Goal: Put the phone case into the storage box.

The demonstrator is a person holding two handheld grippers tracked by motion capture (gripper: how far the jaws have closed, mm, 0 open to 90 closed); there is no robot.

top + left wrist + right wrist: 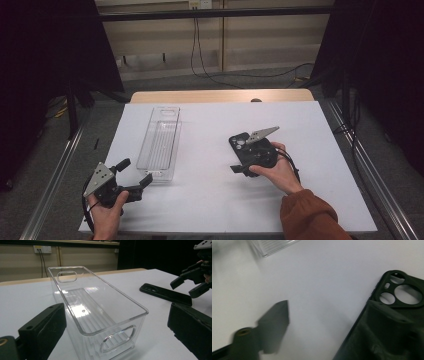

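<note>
A clear plastic bin (pixel 161 142) lies lengthwise on the white table top (pixel 210 200), left of centre, and it is empty (pixel 100 305). A black phone case (pixel 239 141) lies flat right of centre, camera cut-outs showing (pixel 402 292). My right gripper (pixel 236 157) hovers at the case's near end with its jaws wide apart (pixel 328 304); one jaw is over the case, the other over bare table, and nothing is pinched. My left gripper (pixel 135 171) stands open at the front left, its jaws pointing at the bin's near end (pixel 116 312).
The white top ends at a wooden strip (pixel 220 96) at the back. Metal rails (pixel 380 190) run along both sides of the table. Cables (pixel 200 55) hang against the back wall. In the left gripper view, the right gripper (pixel 192 283) shows beside the case (pixel 165 293).
</note>
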